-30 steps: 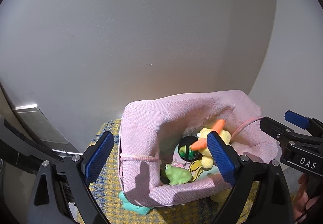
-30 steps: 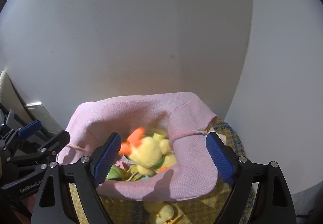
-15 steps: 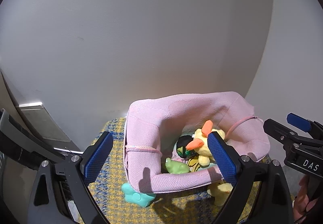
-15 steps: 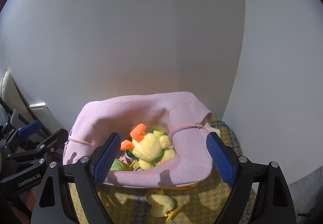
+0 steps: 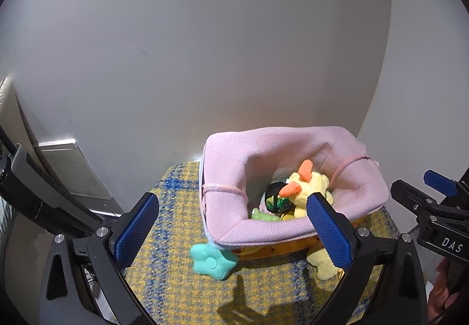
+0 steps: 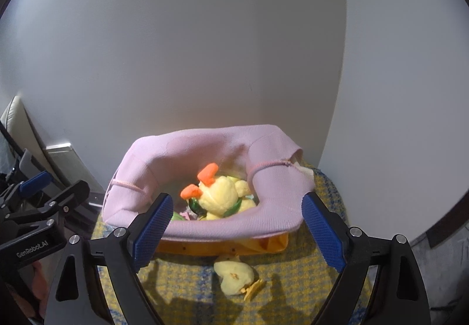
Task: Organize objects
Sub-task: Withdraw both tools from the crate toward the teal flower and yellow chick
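Observation:
A pink fabric basket [image 5: 234, 175] [image 6: 281, 187] stands on a yellow and blue checked stool [image 5: 181, 281] [image 6: 187, 278] against the wall. Inside lie a yellow plush with orange parts [image 5: 310, 187] [image 6: 219, 190], a dark green ball [image 5: 274, 199] and a green frog [image 5: 261, 215]. A teal star toy [image 5: 211, 259] and a small yellow plush duck [image 5: 324, 262] [image 6: 234, 276] lie on the stool in front of the basket. My left gripper [image 5: 231, 231] and right gripper [image 6: 236, 232] are both open and empty, held back from the basket.
A white wall stands close behind the stool, with a corner to the right. A grey panel [image 5: 70, 169] leans at the left. The right gripper shows at the right edge of the left wrist view [image 5: 433, 207]; the left gripper shows at the left edge of the right wrist view [image 6: 44, 204].
Both grippers have drawn back and up from the basket, which now looks smaller and further off. The teal star and the yellow duck in front of it have come into view.

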Motion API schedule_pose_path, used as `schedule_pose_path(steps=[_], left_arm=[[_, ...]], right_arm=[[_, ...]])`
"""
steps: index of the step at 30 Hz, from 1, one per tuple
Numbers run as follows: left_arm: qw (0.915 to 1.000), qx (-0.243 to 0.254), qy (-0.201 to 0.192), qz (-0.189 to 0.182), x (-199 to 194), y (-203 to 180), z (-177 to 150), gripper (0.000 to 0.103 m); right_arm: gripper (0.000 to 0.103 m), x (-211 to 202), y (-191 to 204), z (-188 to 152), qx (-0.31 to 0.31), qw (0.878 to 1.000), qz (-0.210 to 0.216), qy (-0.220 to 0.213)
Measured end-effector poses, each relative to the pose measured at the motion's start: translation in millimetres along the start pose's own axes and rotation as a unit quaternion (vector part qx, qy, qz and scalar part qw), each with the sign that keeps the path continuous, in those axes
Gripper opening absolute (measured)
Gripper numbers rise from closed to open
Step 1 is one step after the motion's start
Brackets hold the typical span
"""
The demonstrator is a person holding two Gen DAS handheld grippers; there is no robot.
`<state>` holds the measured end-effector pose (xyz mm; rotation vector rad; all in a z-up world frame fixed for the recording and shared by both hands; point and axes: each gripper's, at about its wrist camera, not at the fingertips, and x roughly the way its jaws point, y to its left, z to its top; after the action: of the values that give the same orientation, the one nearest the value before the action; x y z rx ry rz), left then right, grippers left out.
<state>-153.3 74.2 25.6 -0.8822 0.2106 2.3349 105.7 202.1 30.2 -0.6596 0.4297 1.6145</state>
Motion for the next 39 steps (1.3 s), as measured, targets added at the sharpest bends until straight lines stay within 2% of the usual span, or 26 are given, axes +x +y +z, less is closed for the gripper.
schedule_pose_path(steps=[14, 22, 39], left_arm=[[0.9998, -0.012, 0.016, 0.007, 2, 13, -50, 0.103], [0.9993, -0.012, 0.033, 0.013, 27, 15, -80, 0.103], [0.9987, 0.013, 0.046, 0.019, 84, 17, -120, 0.103]], right_arm=[[0.095, 4, 3, -52, -0.001, 1.000, -0.010, 0.022], [0.095, 27, 1, -79, 0.001, 0.999, -0.018, 0.048], [0.095, 90, -2, -130, 0.008, 0.995, -0.033, 0.092]])
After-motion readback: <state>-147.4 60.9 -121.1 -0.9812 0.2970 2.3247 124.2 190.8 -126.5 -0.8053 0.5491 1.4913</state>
